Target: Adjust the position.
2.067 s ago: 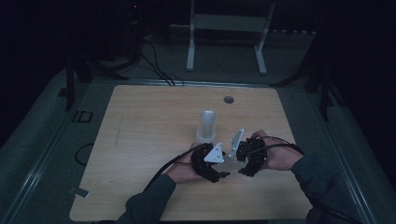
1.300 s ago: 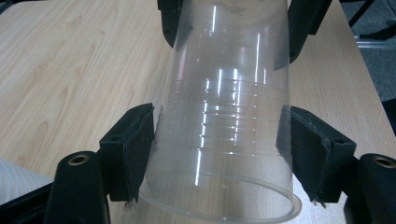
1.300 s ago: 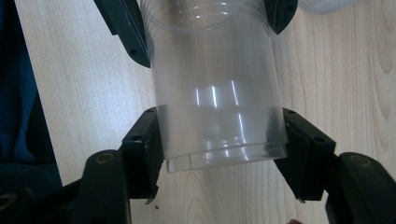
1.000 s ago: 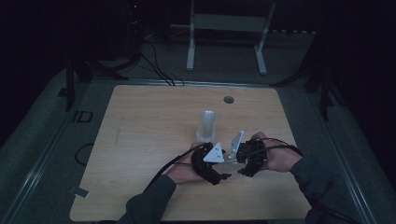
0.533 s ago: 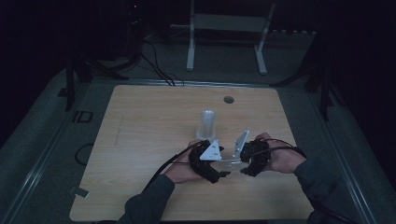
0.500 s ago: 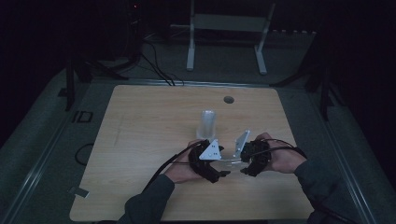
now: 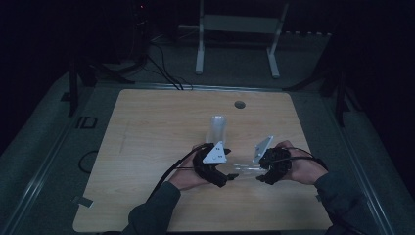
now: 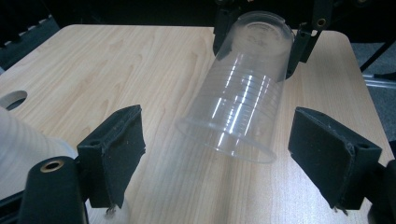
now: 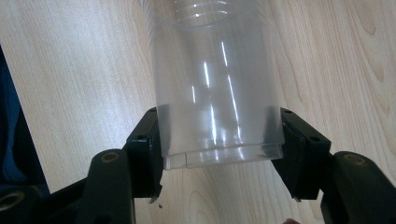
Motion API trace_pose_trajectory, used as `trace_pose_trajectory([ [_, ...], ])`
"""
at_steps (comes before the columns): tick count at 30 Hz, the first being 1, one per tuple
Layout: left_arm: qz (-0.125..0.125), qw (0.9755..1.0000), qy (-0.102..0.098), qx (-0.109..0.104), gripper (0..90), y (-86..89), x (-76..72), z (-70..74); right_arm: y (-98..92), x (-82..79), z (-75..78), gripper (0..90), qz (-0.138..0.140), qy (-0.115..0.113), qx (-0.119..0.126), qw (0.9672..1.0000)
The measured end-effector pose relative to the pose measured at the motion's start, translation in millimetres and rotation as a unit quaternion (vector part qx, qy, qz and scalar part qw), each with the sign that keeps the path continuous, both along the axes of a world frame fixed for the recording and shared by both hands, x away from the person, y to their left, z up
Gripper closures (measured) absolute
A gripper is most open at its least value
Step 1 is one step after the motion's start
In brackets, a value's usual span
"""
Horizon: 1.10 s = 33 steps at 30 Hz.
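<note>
Cup (image 8: 243, 88) | clear plastic, held off table (image 7: 147, 127) near front edge | base clamped in right gripper (image 9: 219, 154) | long axis, rim toward left gripper (image 8: 233, 154) | jaws apart, just narrowing, nothing between.

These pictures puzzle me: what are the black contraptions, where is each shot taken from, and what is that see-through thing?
No robot here: a person sits at a wooden table and holds a hand-operated clamp with two black jaws in each hand. The dark picture comes from a camera above the table; the left gripper and right gripper face each other there. The other two pictures come from small cameras riding on the clamps. The right gripper's camera shows its jaws pressed on the base end of a clear plastic cup, held tilted above the table. The left gripper's jaws stand open, just short of the cup's rim. A stack of pale cups stands behind the hands.
</note>
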<state>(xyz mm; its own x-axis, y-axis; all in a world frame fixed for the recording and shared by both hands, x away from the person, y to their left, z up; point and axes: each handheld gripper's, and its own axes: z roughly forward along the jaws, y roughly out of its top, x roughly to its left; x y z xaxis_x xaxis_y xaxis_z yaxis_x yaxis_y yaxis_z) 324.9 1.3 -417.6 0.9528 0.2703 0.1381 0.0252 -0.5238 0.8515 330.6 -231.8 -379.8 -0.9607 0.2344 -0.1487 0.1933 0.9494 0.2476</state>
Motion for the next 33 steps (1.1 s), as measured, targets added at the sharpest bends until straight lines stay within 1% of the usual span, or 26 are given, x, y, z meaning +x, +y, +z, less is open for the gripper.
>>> trace_pose_trajectory([
  [2, 0.002, 1.0, 0.0, -0.001, 18.1, 2.0, 0.8, 0.6, -2.7, 0.0, -0.8, 41.2, -0.007, 0.0, 0.006, 1.0],
  [5, 0.001, 0.9999, 0.008, -0.007, 18.3, 4.7, 1.8, 1.8, -7.1, 0.1, -2.1, 41.2, -0.015, -0.003, 0.016, 0.9998],
  [13, 0.008, 0.9999, 0.009, -0.009, 18.4, 8.4, 4.7, 2.8, -18.4, 1.0, -7.4, 41.2, -0.038, -0.01, 0.043, 0.9983],
  [16, 0.011, 0.9998, 0.009, -0.01, 18.5, 8.7, 5.0, 3.0, -21.4, 1.1, -9.4, 41.3, -0.043, -0.012, 0.051, 0.9977],
  [18, 0.014, 0.9997, 0.012, -0.016, 18.5, 9.0, 5.4, 3.3, -23.1, 1.1, -10.6, 41.3, -0.046, -0.014, 0.058, 0.9971],
  [20, 0.017, 0.9995, 0.015, -0.021, 18.6, 9.6, 5.9, 3.5, -24.6, 0.8, -11.6, 41.3, -0.05, -0.017, 0.066, 0.9964],
  [25, 0.019, 0.9993, 0.018, -0.025, 18.6, 11.5, 7.3, 2.8, -28.5, 0.2, -14.8, 41.3, -0.059, -0.024, 0.086, 0.9943],
  [33, 0.023, 0.9991, 0.022, -0.028, 18.6, 12.1, 8.1, 2.6, -33.7, -1.2, -17.6, 41.4, -0.075, -0.041, 0.125, 0.9885],
])
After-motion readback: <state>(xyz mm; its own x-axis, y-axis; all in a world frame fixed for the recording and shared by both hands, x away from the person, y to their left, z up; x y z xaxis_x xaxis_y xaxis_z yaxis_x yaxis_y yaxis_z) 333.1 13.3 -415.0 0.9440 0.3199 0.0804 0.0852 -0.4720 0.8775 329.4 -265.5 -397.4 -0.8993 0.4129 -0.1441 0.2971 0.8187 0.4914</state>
